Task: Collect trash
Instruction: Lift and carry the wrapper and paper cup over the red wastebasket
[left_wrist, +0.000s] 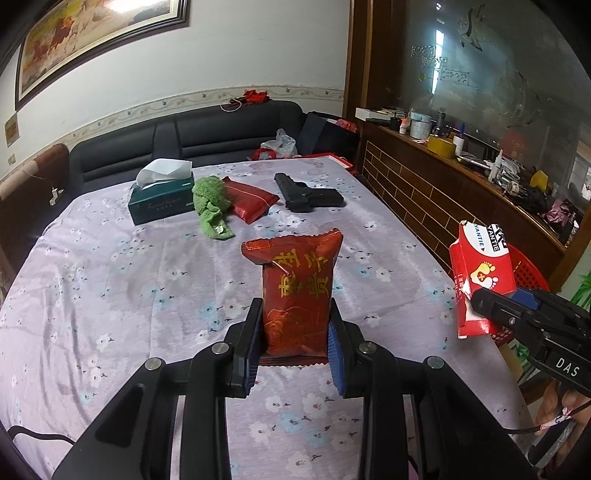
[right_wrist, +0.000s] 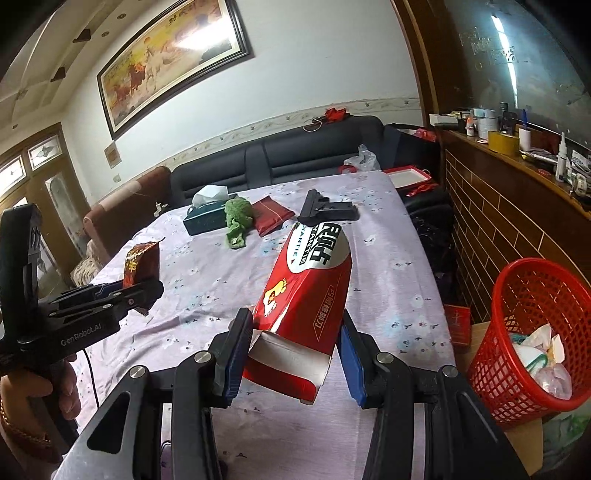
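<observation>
Red foil marks the snack packet (left_wrist: 297, 291), pinched upright between the pads of the left tongs (left_wrist: 295, 347) and lifted clear of the flowered table (left_wrist: 110, 295), so it can travel without dragging on the cloth. The right tongs (right_wrist: 295, 343) clamp the open end of a red cardboard box (right_wrist: 306, 291), also raised and tilted. Both pieces look like trash held ready for carrying to the red basket (right_wrist: 524, 295), which stands beside the table on the right with crumpled paper already inside. Further back on the table lie a tissue box (left_wrist: 162, 199), a green cloth (left_wrist: 210, 203), another red packet (left_wrist: 251, 197) and a black toy gun (left_wrist: 306, 194), none yet picked up.
</observation>
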